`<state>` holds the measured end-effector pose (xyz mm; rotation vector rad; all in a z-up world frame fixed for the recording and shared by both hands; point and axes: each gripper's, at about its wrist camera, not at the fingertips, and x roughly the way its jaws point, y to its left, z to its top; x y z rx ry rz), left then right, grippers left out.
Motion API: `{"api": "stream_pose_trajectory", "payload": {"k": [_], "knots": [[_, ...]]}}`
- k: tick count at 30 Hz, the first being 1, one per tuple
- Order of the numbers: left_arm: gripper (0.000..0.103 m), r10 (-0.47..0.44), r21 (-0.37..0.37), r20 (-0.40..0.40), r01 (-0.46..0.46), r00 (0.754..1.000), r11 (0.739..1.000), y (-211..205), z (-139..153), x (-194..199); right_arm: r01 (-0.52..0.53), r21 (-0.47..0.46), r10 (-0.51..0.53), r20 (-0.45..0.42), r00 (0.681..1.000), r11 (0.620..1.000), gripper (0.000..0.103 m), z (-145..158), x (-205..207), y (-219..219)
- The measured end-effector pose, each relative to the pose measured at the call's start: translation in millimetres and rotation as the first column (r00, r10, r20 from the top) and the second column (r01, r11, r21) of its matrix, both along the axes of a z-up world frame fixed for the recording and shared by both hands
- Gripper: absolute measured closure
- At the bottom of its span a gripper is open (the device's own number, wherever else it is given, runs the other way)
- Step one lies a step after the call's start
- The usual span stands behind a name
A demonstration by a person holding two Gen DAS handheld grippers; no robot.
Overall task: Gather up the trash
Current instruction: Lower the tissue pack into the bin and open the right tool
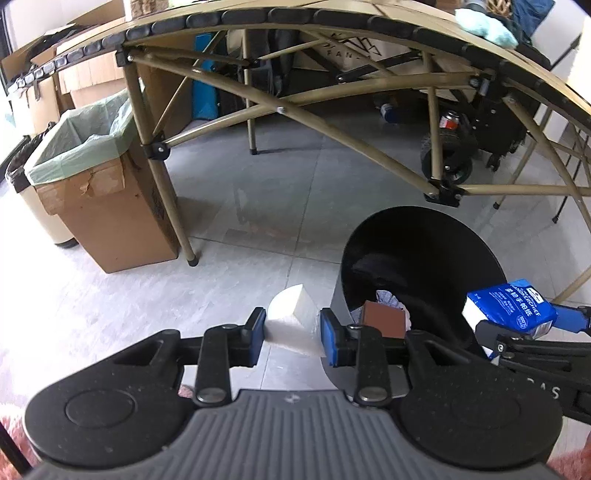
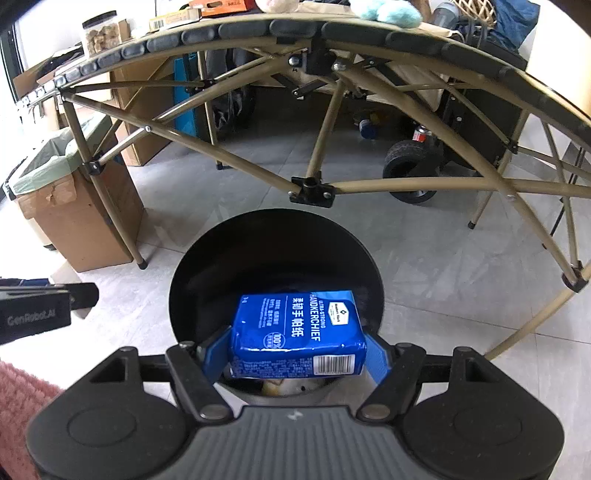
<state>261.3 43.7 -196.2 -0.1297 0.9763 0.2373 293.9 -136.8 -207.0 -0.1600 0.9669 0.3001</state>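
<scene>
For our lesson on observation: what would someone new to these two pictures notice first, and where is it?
Most striking is the blue handkerchief packet, clamped in the right hand-held gripper directly over the open black bin. Next is the white foam wedge, pinched in the left hand-held gripper just left of that bin. Behind both stands a tan folding table.

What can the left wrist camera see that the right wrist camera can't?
Only the left wrist view shows the white foam block squeezed in the left tongs, and a brown block lying inside the bin.

Only the right wrist view shows the barcode on the tissue pack and a jar of snacks on the table.

Both show the black bin, the blue tissue pack held in the right tongs, the folding table's frame and the cardboard box with a green bag.
</scene>
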Motion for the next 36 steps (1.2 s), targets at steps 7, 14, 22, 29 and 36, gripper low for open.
{"api": "stream_pose_trajectory", "payload": {"k": [7, 14, 22, 29, 36], "knots": [[0.071, 0.057, 0.005, -0.014, -0.057, 0.998, 0.998, 9, -4, 9, -0.023, -0.007, 0.023, -0.010, 1.000, 1.000, 0.031, -10, 24, 16], [0.071, 0.132, 0.007, -0.012, -0.132, 0.991, 0.991, 26, -5, 23, -0.001, 0.003, 0.002, -0.077, 0.997, 1.000, 0.031, -27, 48, 22], [0.071, 0.143, 0.017, -0.017, -0.143, 0.990, 0.990, 30, -7, 28, 0.079, 0.034, -0.072, -0.160, 0.984, 0.996, 0.025, -46, 67, 18], [0.071, 0.147, 0.016, -0.026, -0.147, 0.989, 0.989, 31, -9, 28, 0.113, 0.048, -0.104, -0.155, 0.982, 0.992, 0.000, -45, 69, 13], [0.071, 0.142, 0.022, -0.026, -0.141, 0.990, 0.990, 29, -8, 29, 0.113, 0.047, -0.104, -0.163, 0.981, 0.992, 0.000, -41, 68, 15]]}}
